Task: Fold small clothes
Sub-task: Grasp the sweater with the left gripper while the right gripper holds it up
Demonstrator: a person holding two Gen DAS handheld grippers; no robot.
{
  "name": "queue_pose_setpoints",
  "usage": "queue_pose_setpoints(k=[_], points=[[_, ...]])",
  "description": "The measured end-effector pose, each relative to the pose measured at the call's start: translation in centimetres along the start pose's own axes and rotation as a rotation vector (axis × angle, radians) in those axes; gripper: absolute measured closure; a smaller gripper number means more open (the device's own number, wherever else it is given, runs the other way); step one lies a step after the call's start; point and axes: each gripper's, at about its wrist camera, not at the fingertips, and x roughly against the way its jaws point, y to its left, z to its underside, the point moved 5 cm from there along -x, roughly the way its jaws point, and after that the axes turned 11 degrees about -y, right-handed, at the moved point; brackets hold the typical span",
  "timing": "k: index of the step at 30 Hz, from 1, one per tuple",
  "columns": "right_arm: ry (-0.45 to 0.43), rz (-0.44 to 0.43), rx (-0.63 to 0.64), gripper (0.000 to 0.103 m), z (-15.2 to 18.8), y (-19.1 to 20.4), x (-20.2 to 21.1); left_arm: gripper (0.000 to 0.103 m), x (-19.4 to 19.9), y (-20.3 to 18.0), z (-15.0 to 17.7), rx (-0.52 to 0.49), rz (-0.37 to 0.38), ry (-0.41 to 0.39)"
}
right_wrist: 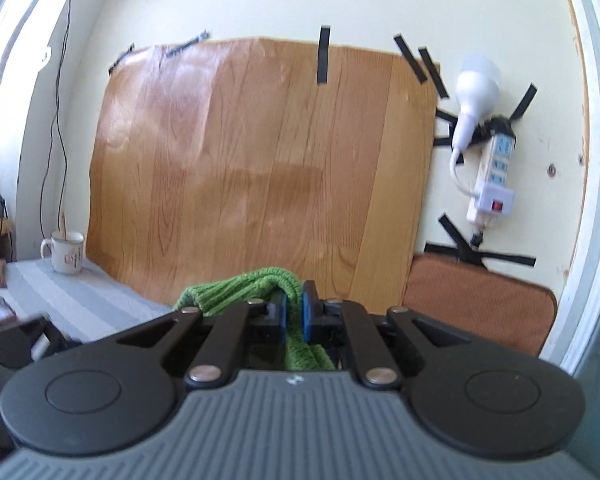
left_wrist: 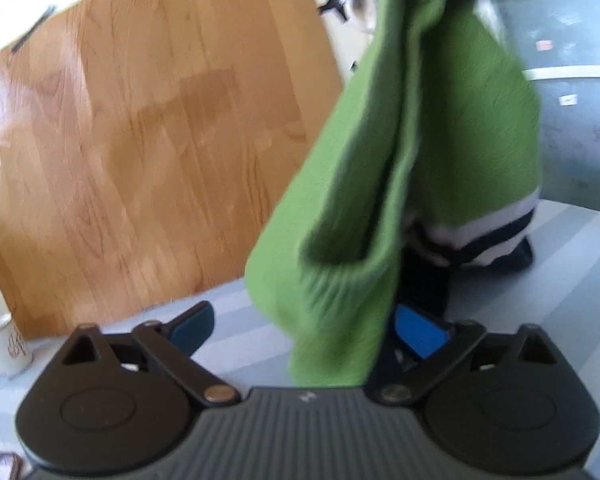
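A green knitted garment (left_wrist: 412,128) with white and navy stripes (left_wrist: 488,232) at its hem hangs down from the top right of the left wrist view, over the grey striped tabletop (left_wrist: 572,280). Its lower folded end dangles between the blue pads of my left gripper (left_wrist: 306,328), which stands open. The cloth lies close to the right-hand pad (left_wrist: 420,334), and no pad presses on it. In the right wrist view my right gripper (right_wrist: 295,314) is shut on a ribbed edge of the green garment (right_wrist: 240,288), held high above the table.
A wood-grain sheet (right_wrist: 260,168) is taped to the wall behind the table. A white mug (right_wrist: 66,254) stands at the table's far left. A power strip with a white bulb (right_wrist: 492,168) hangs on the wall at right, above a brown cushion (right_wrist: 476,296).
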Motion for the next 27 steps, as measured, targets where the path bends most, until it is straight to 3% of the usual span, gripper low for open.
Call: queue_pose_setpoints(k=[1,2,3,6,9,14,20,27], points=[[-0.021,0.005,-0.003,0.093,-0.8,-0.2,0.2,0.018,-0.5,0.0,0.2,0.012,-0.008,0.027],[-0.042,0.009,-0.004,0.093,-1.5,-0.3,0.4,0.03,-0.7,0.1,0.3,0.031,-0.006,0.047],[-0.062,0.014,-0.002,0.093,-2.4,-0.5,0.6,0.05,-0.8,0.3,0.1,0.055,0.002,0.055],[-0.114,0.046,0.026,0.093,-4.8,-1.2,1.4,0.081,0.5,2.2,-1.3,0.141,-0.011,0.03],[-0.15,0.07,0.034,0.093,-6.9,-2.1,2.2,0.087,3.2,5.0,-4.3,0.19,-0.055,-0.085],[-0.24,0.091,0.018,0.093,-10.5,-3.0,4.3,0.088,8.1,8.6,-9.0,0.227,-0.102,-0.23],[-0.327,0.077,-0.021,0.093,-14.8,-3.5,7.5,0.089,17.0,12.4,-15.8,0.257,-0.187,-0.475],[-0.411,0.04,-0.064,0.093,-19.7,-3.7,11.6,0.089,28.6,11.9,-21.9,0.207,-0.23,-0.678]])
